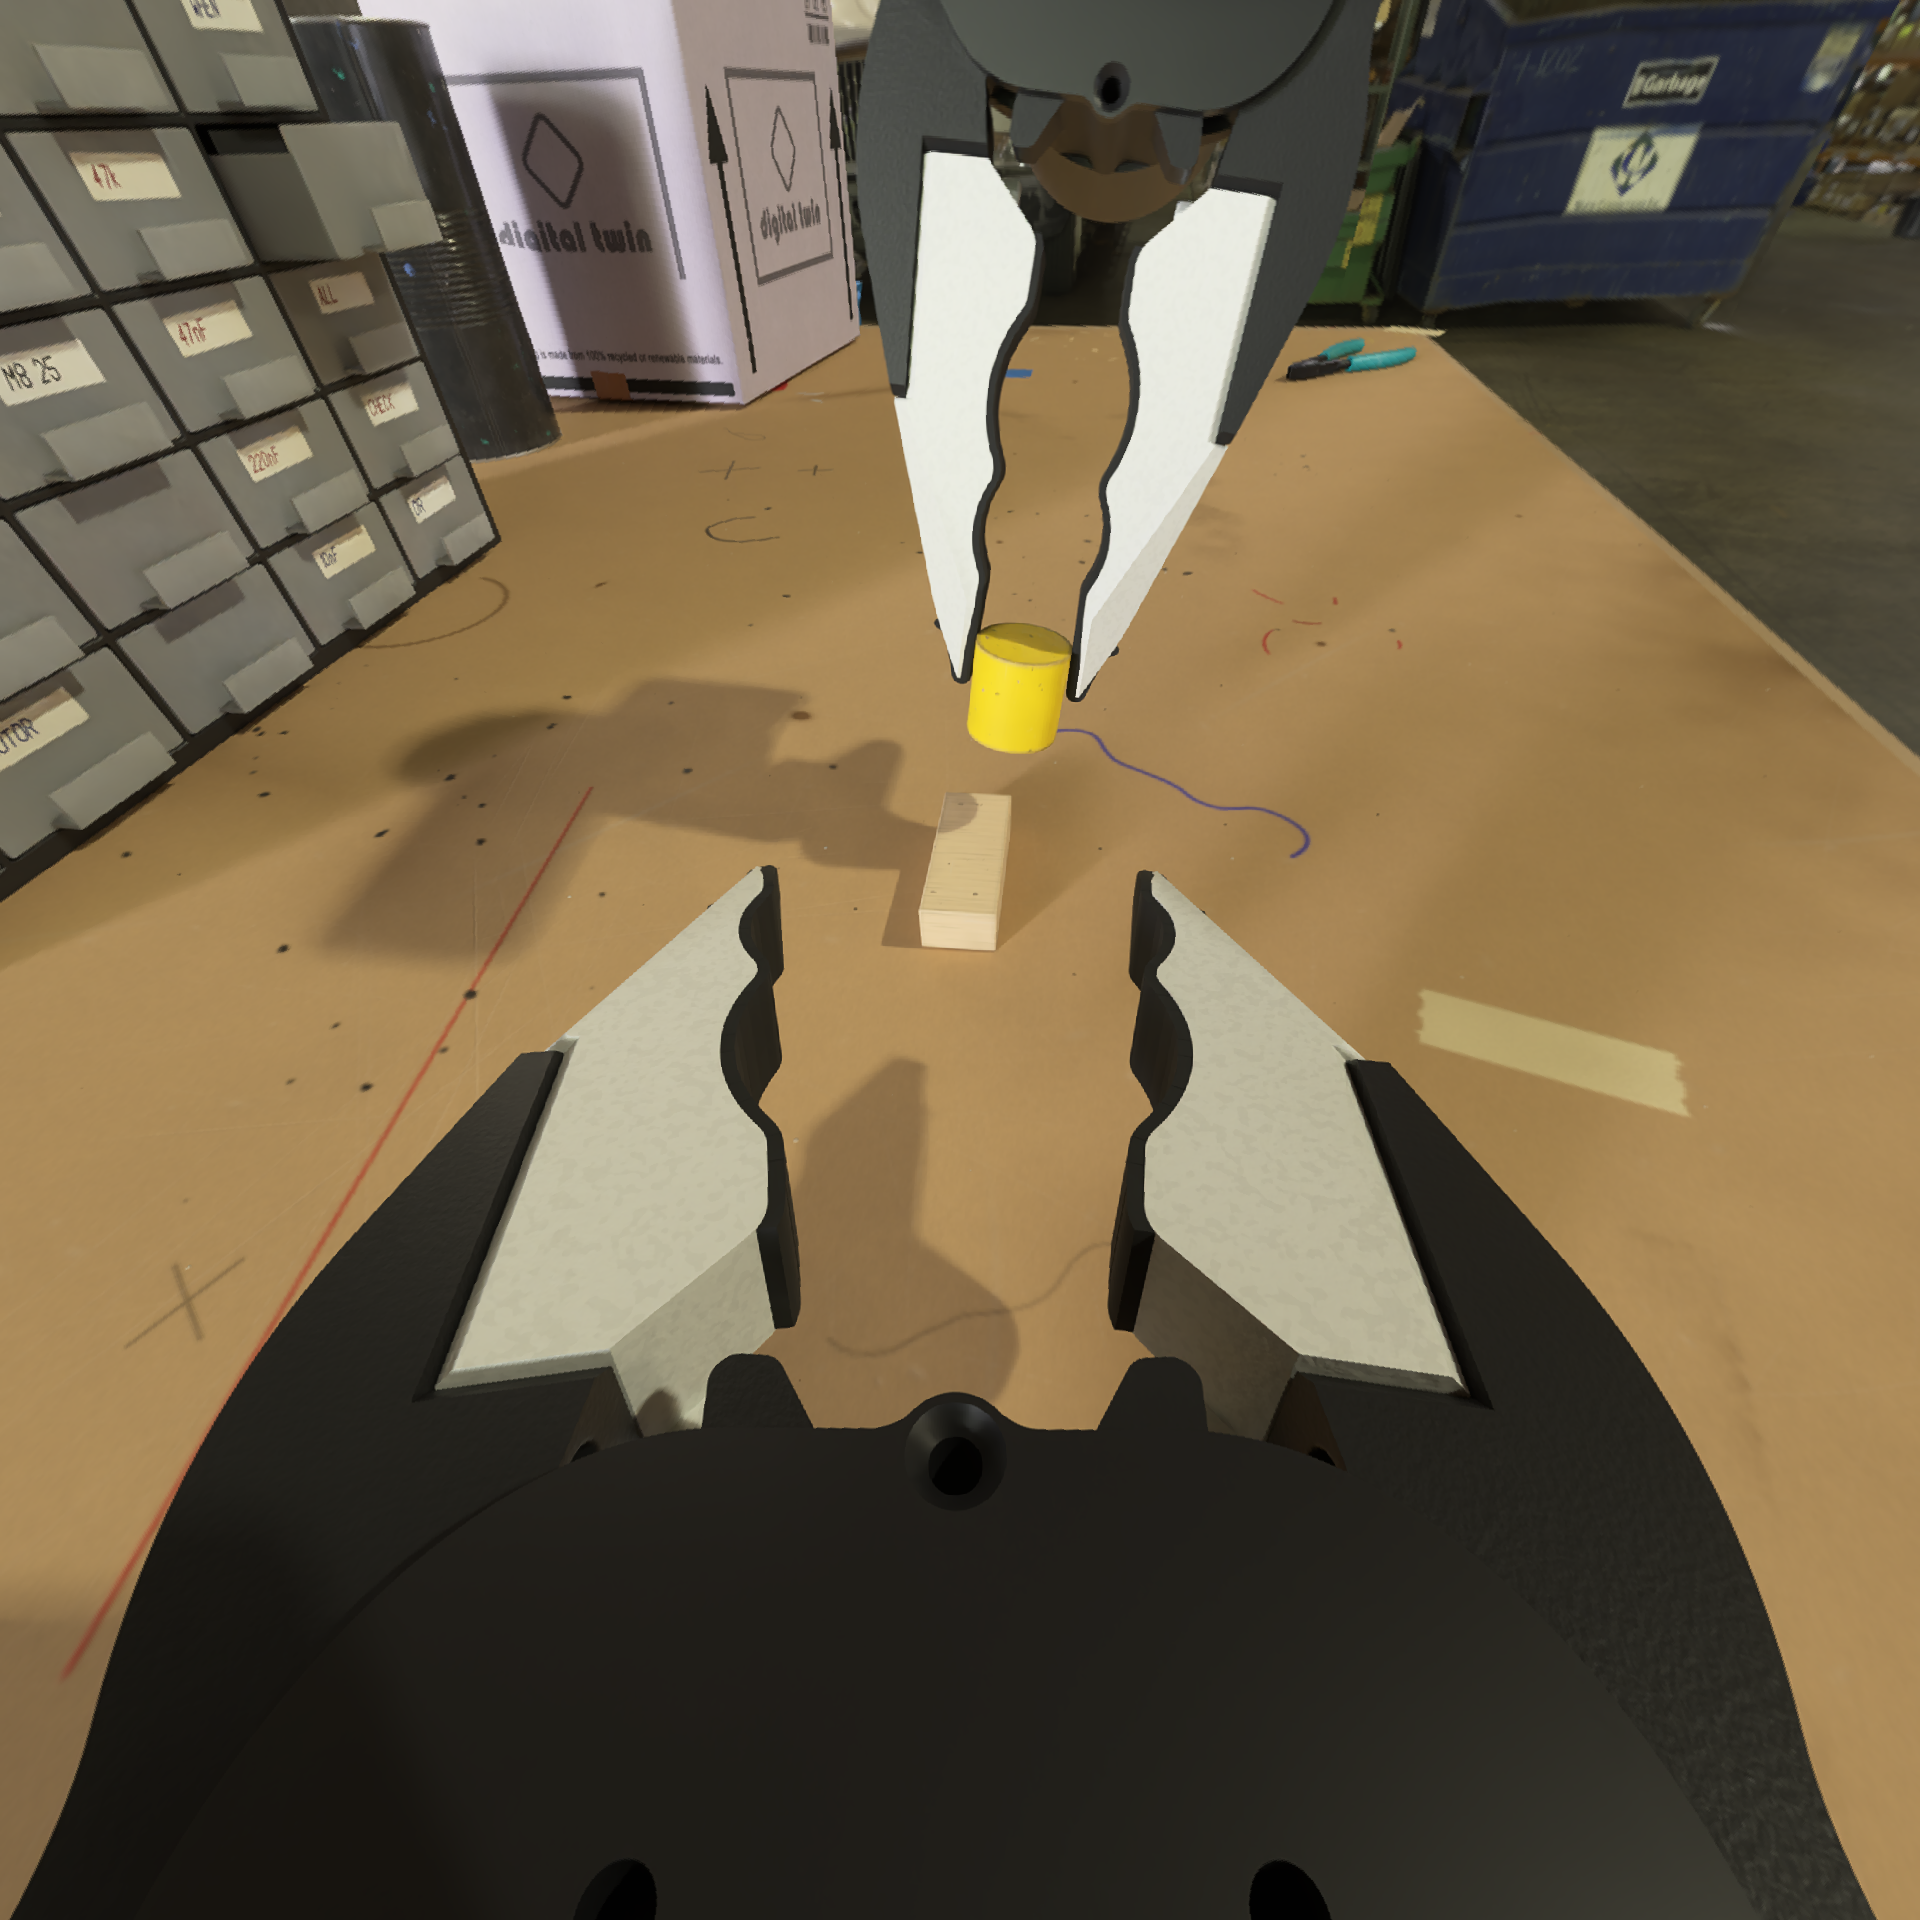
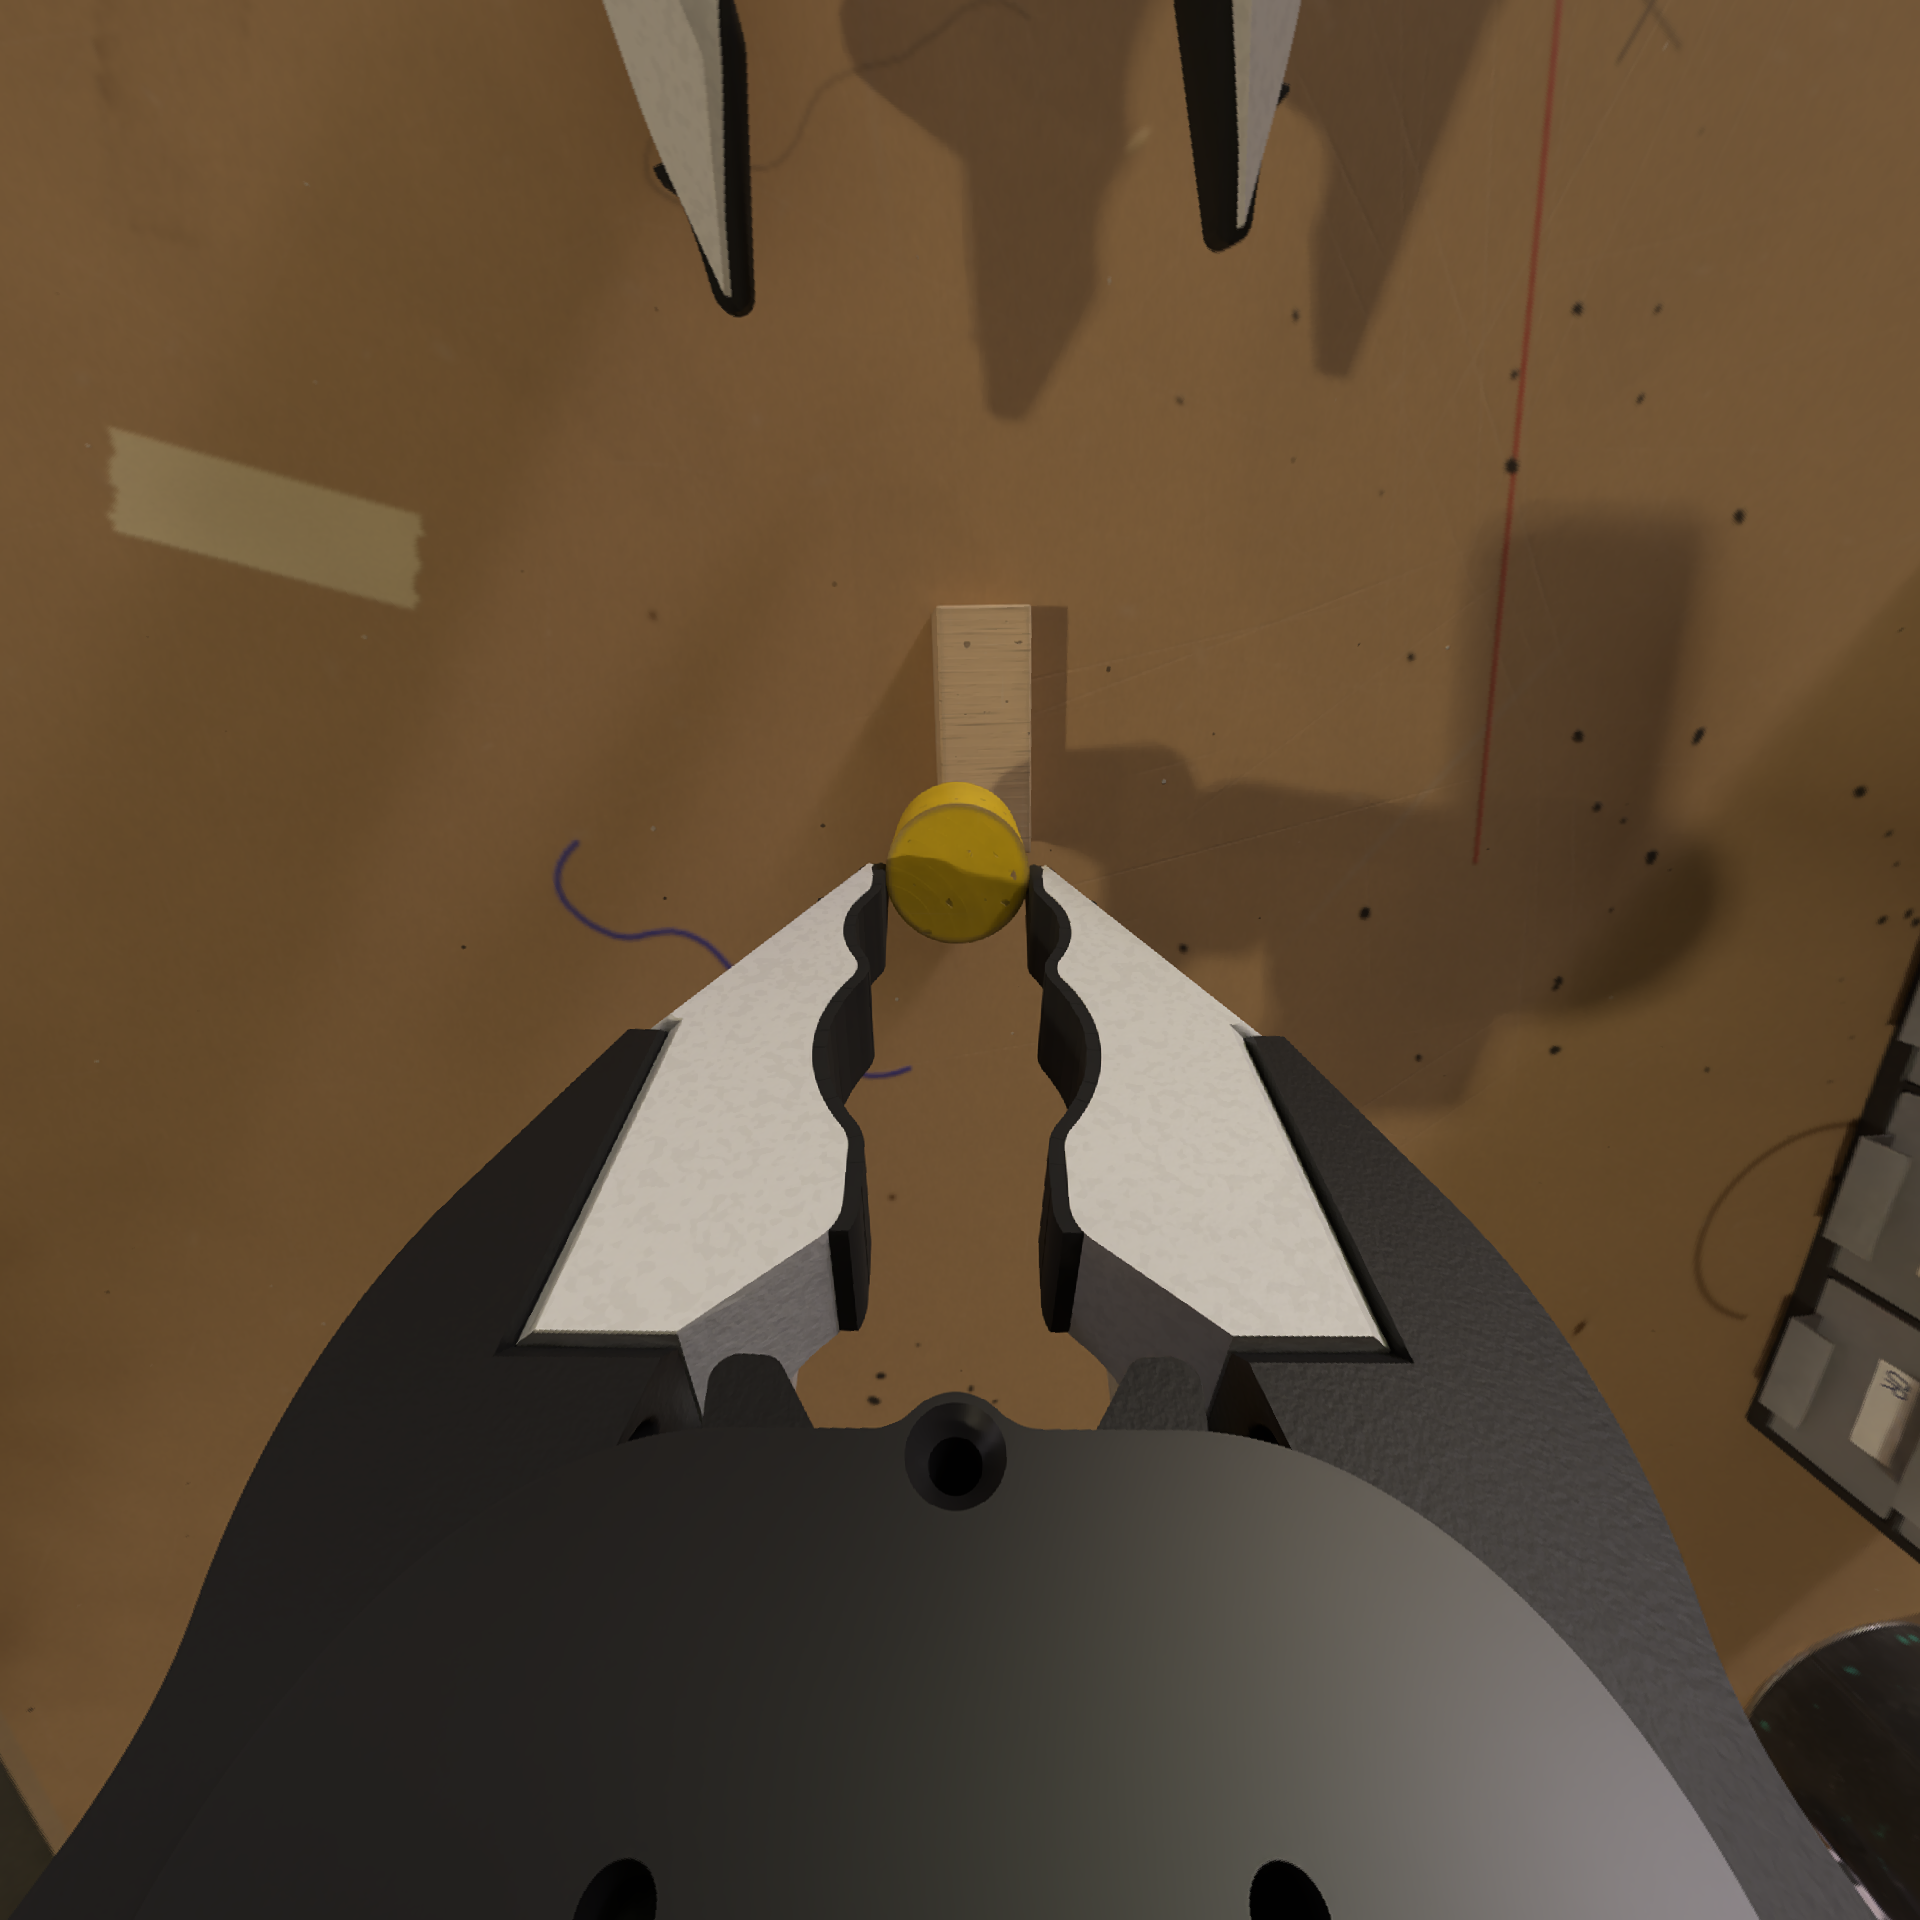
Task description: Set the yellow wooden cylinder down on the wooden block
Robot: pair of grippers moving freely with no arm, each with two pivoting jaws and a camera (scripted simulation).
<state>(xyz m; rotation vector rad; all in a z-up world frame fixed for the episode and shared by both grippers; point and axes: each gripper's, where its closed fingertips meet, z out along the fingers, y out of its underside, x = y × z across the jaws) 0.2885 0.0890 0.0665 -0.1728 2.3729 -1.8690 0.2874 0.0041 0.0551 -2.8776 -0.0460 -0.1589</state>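
We see R gripper (image 2: 956,883) pinching yellow cylinder (image 2: 956,878) above block (image 2: 982,691); L gripper (image 1: 956,883) open, empty, block at its 12 o'clock.

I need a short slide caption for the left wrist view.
Right claw holds yellow cylinder above wooden block; left claw open.

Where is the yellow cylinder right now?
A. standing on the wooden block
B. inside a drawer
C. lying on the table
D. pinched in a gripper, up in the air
D: the right gripper pinches the yellow cylinder at its fingertips, above the table and clear of the wooden block.
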